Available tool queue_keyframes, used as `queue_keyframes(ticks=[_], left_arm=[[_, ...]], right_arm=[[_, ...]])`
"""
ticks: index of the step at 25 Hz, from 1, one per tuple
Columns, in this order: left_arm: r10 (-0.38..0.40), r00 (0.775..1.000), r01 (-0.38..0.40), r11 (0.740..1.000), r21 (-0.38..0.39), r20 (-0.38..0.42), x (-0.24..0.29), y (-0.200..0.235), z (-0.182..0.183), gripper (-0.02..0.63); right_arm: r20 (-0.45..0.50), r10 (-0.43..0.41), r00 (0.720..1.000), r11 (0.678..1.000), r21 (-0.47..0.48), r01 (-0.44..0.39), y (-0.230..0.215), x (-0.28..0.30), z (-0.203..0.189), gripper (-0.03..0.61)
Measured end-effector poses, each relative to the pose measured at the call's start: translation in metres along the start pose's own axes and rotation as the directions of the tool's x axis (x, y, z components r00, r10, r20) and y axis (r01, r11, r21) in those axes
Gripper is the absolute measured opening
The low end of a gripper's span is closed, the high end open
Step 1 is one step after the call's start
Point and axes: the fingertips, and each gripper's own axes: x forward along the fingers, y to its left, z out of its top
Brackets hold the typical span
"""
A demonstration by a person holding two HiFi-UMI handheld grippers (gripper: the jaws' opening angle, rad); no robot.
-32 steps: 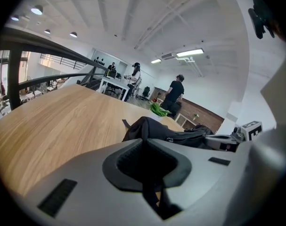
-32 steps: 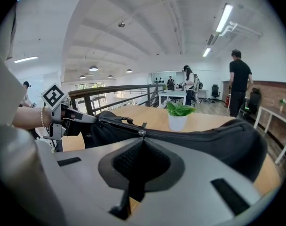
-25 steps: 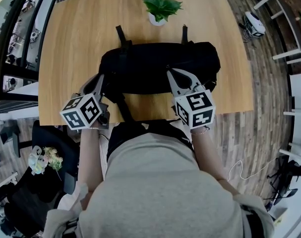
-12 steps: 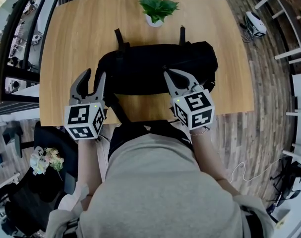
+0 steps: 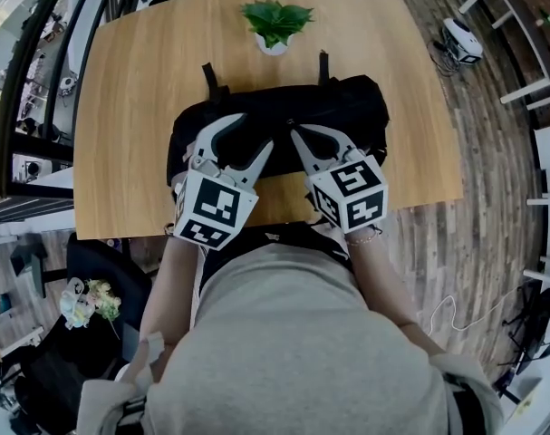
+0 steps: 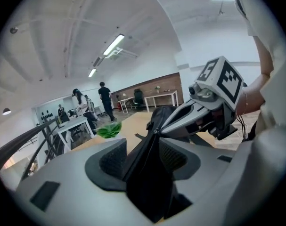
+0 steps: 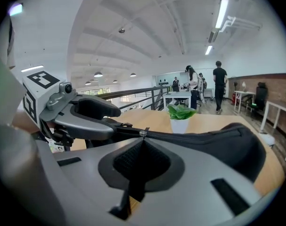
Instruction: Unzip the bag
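Note:
A black bag (image 5: 352, 111) lies lengthwise across the wooden table (image 5: 120, 107). My right gripper (image 5: 294, 133) rests on the bag's near side, shut on the zip pull (image 7: 142, 134) at the top seam. My left gripper (image 5: 254, 131) is just left of it over the bag's middle. Its jaws have just been opening and stand wide. In the left gripper view a raised fold of black bag fabric (image 6: 150, 166) runs between the left gripper's pads, and the right gripper (image 6: 156, 130) pinches the seam just ahead.
A small potted plant (image 5: 275, 24) stands behind the bag at the table's far edge. Two bag straps (image 5: 208, 75) stick out toward it. The table's front edge lies just under both grippers. People stand far off in the room (image 7: 220, 84).
My left gripper let go at the bag's left end, opened, rolled, and swung right to the bag's middle beside the right gripper. The right gripper stayed put.

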Motion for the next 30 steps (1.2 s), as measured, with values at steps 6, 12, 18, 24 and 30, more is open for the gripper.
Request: queue_keyframes(ticks=[6, 12, 18, 24, 30], left_arm=[[-0.042, 0.994, 0.053, 0.992, 0.111, -0.101, 0.028, -0.022, -0.009, 0.215], [0.004, 0.987, 0.024, 0.985, 0.168, -0.163, 0.041, -0.023, -0.022, 0.118], [0.033, 0.986, -0.006, 0.986, 0.165, -0.165, 0.043, -0.022, -0.025, 0.055], [0.036, 0.985, -0.008, 0.987, 0.163, -0.169, 0.043, -0.022, -0.027, 0.041], [0.029, 0.986, -0.002, 0.987, 0.161, -0.162, 0.042, -0.021, -0.025, 0.041]], right_arm=[[-0.002, 0.027, 1.0, 1.0, 0.008, -0.027, 0.001, -0.003, 0.0, 0.009], [-0.009, 0.038, 0.999, 0.999, -0.021, -0.038, 0.003, -0.004, -0.001, 0.009], [-0.01, 0.036, 0.999, 0.998, -0.041, -0.037, 0.005, -0.004, -0.003, 0.009], [-0.011, 0.03, 0.999, 0.998, -0.052, -0.031, 0.002, -0.001, -0.006, 0.009], [-0.007, 0.022, 1.0, 0.999, -0.046, -0.023, 0.0, -0.004, -0.005, 0.009]])
